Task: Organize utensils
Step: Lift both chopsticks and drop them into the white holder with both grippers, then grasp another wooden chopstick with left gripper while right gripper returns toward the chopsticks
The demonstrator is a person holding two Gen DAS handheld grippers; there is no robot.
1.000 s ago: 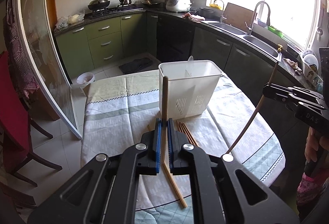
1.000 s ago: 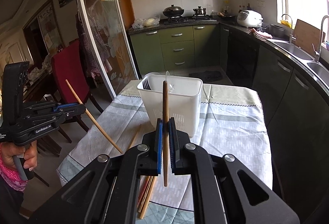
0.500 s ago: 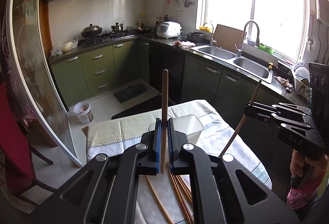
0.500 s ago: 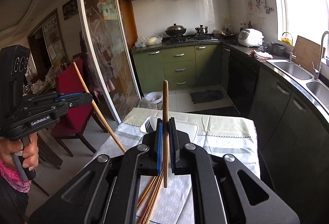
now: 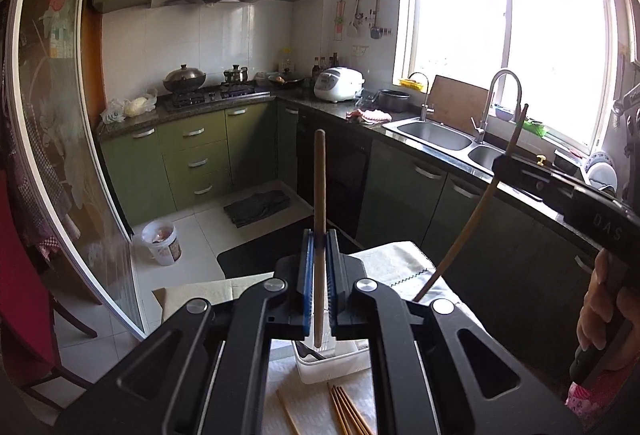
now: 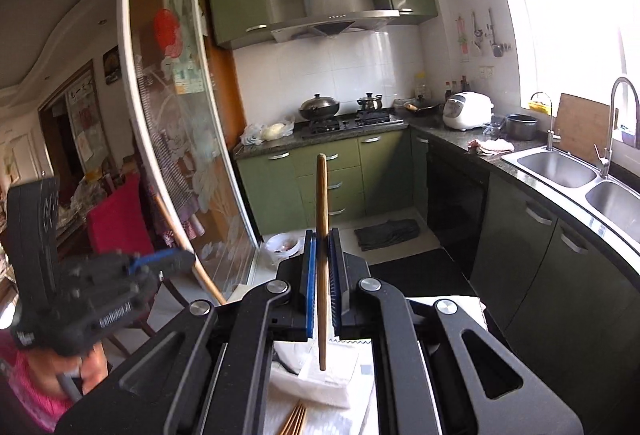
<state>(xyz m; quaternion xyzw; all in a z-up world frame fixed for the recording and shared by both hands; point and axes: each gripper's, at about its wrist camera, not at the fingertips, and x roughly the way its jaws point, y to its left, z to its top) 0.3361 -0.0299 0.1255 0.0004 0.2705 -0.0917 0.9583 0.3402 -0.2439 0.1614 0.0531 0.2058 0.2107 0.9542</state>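
My left gripper (image 5: pixel 319 235) is shut on a wooden chopstick (image 5: pixel 319 187) that stands upright between its blue pads. My right gripper (image 6: pixel 321 237) is shut on another upright wooden chopstick (image 6: pixel 321 203). Both are raised high over the white utensil caddy (image 5: pixel 332 365), which shows low between the fingers, also in the right wrist view (image 6: pixel 320 375). Several loose chopsticks (image 5: pixel 346 411) lie on the tablecloth in front of the caddy. The right gripper with its chopstick shows at the right of the left wrist view (image 5: pixel 504 165); the left gripper shows blurred at the left of the right wrist view (image 6: pixel 160 261).
The table with a pale cloth (image 5: pixel 400 263) lies below. Beyond it are green cabinets (image 5: pixel 200 155), a stove with pots (image 5: pixel 208 91), a sink (image 5: pixel 436 135) under the window, a glass sliding door (image 5: pixel 60 155), a red chair (image 6: pixel 116 223) and a white bucket (image 5: pixel 162 241) on the floor.
Both grippers have risen and tilted up with their chopsticks; the caddy and table have dropped to the bottom of both views, and the kitchen walls now fill them.
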